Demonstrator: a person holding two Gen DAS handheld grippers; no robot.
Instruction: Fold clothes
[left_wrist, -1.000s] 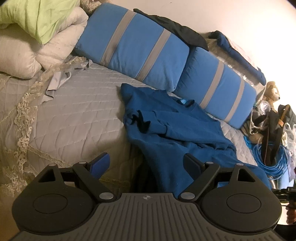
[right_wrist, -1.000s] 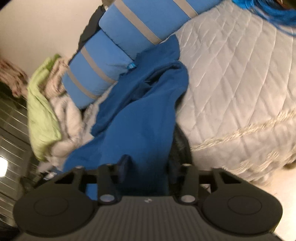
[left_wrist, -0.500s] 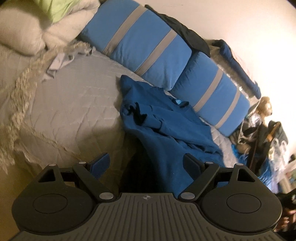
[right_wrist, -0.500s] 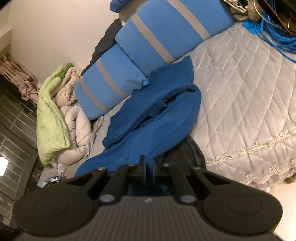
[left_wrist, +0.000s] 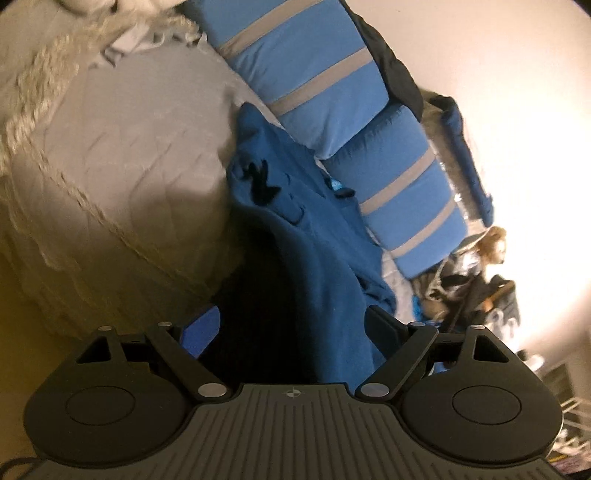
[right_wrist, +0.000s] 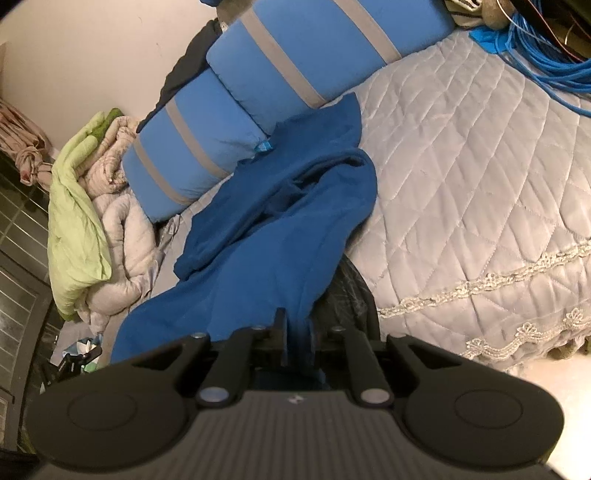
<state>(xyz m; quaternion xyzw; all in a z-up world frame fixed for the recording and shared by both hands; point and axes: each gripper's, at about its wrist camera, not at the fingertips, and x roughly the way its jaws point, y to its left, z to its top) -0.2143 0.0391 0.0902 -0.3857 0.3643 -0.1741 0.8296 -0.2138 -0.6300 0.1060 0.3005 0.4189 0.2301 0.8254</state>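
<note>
1. One soft, limp blue garment (left_wrist: 325, 280) drapes from the pillows over the bed's (left_wrist: 122, 155) near edge; we judge it light and floppy, best taken by a hem or corner.
2. Left gripper (left_wrist: 291, 328): jaws wide, gripping nothing, the cloth just ahead.
3. Right gripper (right_wrist: 293, 332): jaws opening, a fold between them.
4. Only the right view shows that pinch.

Bare quilt (right_wrist: 480, 177) — 2 pillows (right_wrist: 295, 66) behind
</note>
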